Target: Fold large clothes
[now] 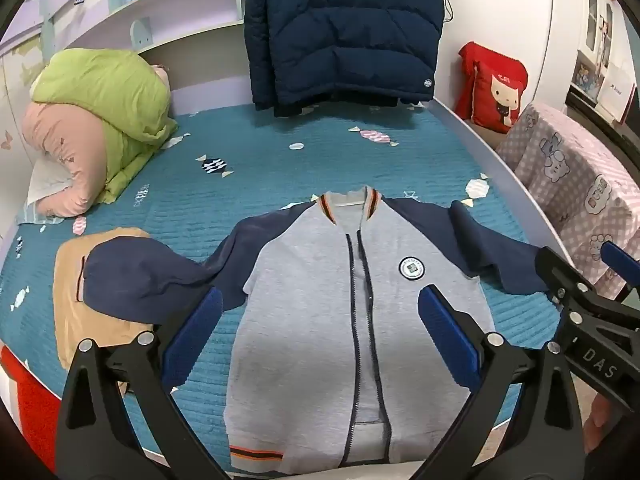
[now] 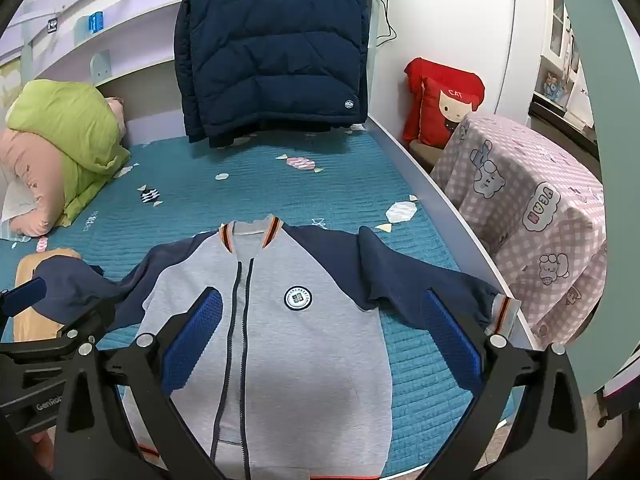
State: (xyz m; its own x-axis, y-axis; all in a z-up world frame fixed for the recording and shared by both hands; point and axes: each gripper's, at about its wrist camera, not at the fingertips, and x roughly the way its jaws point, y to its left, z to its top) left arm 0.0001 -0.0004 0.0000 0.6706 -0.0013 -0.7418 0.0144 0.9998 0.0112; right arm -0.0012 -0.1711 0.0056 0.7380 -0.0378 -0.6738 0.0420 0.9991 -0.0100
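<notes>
Teal quilted bedspread (image 1: 248,168) under grey jacket (image 1: 320,320), white shelving (image 1: 180,12) behind.

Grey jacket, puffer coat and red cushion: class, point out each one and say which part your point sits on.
grey jacket (image 1: 312,320), left wrist view, on its grey front panel.
navy puffer coat (image 2: 276,60), right wrist view, on its quilted body.
red cushion (image 1: 496,92), left wrist view, on the cartoon face.
</notes>
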